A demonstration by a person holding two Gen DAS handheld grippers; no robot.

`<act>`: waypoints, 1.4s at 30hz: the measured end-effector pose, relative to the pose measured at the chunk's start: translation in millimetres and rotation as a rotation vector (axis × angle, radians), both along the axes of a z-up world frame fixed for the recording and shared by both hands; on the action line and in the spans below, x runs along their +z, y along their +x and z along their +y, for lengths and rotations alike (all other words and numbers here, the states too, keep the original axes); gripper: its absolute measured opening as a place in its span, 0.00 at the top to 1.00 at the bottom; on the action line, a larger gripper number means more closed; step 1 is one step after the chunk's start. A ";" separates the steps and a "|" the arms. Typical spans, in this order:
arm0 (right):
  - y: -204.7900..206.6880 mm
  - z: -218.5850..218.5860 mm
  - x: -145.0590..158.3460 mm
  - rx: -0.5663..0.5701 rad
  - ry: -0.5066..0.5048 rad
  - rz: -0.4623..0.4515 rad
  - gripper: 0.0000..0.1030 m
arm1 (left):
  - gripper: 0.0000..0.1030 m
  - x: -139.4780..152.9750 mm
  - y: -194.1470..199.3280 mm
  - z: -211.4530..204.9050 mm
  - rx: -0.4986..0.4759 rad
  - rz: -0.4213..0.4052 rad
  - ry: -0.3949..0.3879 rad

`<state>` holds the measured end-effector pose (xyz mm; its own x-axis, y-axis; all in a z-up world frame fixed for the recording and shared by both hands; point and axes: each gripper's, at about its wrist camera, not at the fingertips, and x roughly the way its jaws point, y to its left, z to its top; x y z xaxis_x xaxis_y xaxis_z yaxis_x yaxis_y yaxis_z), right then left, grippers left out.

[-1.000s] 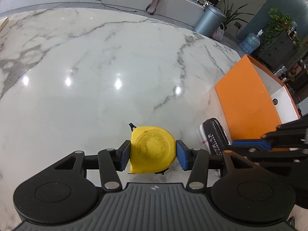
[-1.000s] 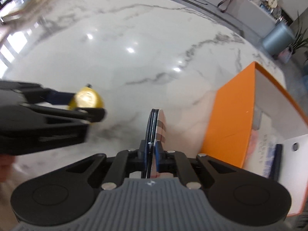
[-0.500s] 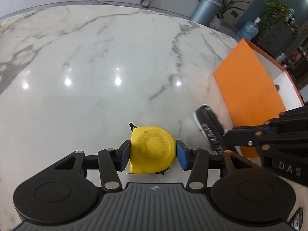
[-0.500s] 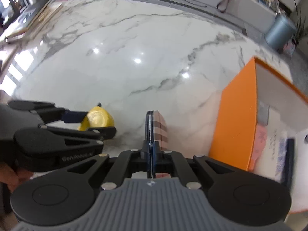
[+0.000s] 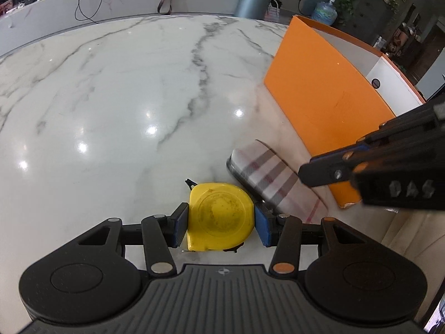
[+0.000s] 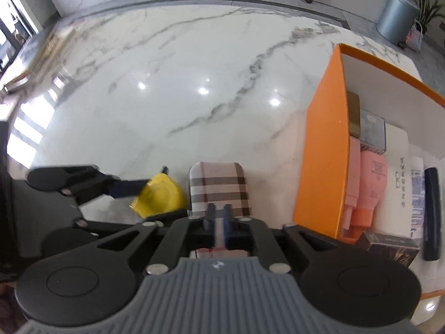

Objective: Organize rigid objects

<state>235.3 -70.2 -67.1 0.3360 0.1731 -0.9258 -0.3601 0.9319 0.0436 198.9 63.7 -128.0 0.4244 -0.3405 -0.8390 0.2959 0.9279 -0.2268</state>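
left tongs (image 5: 221,220): tape measure (image 5: 219,217) gripped, over the surface (image 5: 125,97) | right tongs (image 6: 218,220): jaws just opening, plaid case (image 6: 218,186) lying flat beneath them | orange box (image 6: 319,161): to the right, nearer the right tongs

Both grippers share one build — the left gripper (image 5: 221,222) has matte black linkage arms, blue pads and a ribbed grey housing with a small round emblem. Silver rivets dot its links, orange ones toward 3 o'clock. The right gripper (image 6: 219,220) looks the same — raised letters "DAS" mark its black side.
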 end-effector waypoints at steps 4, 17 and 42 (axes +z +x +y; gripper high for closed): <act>0.4 5.1 -7.6 0.053 -0.029 0.000 0.75 | 0.45 0.5 2.3 6.7 0.045 0.007 0.011; 2.5 28.3 -35.1 0.222 -0.167 0.023 0.25 | 0.45 2.2 7.1 29.4 0.150 0.035 -0.004; 2.2 18.7 -36.6 0.034 -0.037 0.070 0.24 | 0.45 2.4 9.0 35.9 0.197 0.039 0.010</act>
<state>237.5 -51.5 -103.8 0.2649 0.1486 -0.9528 -0.3888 0.9206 0.0355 207.9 99.5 -125.6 0.4491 -0.2454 -0.8591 0.0995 0.9693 -0.2249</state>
